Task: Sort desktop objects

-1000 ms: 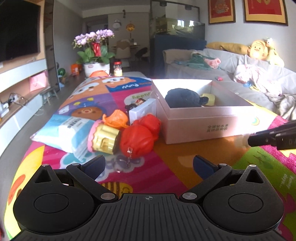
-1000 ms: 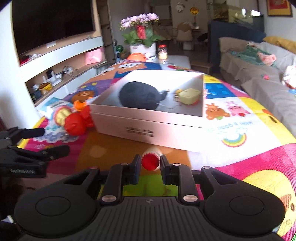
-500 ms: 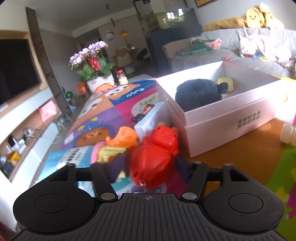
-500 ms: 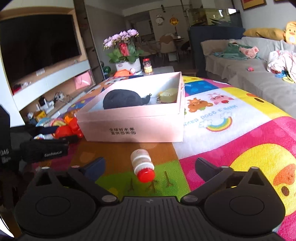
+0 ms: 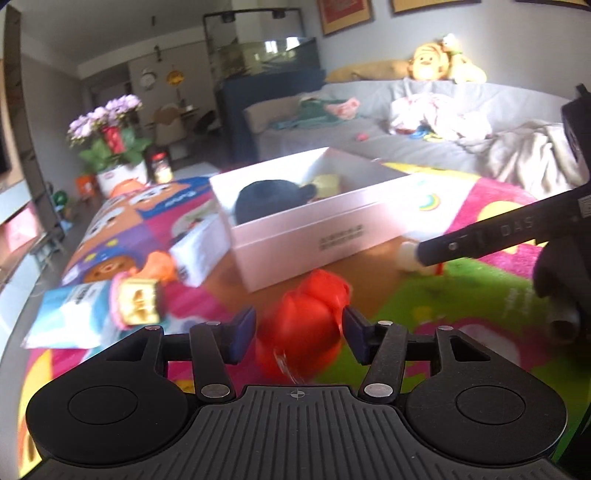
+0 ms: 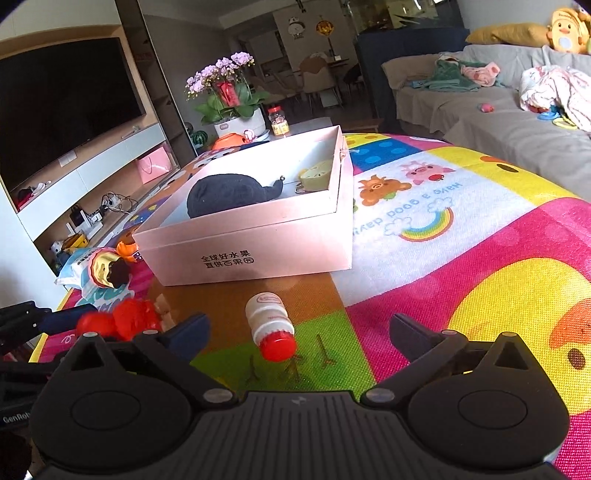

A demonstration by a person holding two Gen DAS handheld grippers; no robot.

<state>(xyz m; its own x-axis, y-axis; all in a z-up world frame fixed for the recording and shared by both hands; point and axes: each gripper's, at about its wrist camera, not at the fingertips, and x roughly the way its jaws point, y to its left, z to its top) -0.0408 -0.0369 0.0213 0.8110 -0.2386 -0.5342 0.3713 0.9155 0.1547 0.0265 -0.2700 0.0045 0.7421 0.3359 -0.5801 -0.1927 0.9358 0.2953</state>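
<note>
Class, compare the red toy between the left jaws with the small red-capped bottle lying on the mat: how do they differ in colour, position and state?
The red toy is red all over; the small bottle is white with only a red cap. The toy sits between the left gripper jaws, seemingly gripped; the bottle lies free on its side on the mat, between the right gripper jaws, which stand wide open. The toy is blurred; the bottle is sharp. Both are outside the pink box.

A home living room, shown by the grey sofa (image 6: 517,122) strewn with clothes and plush toys (image 5: 428,66), a wall-mounted television (image 6: 62,107), potted orchids (image 6: 229,92), framed pictures (image 5: 345,14) and a cartoon-printed play mat (image 6: 461,236).
</note>
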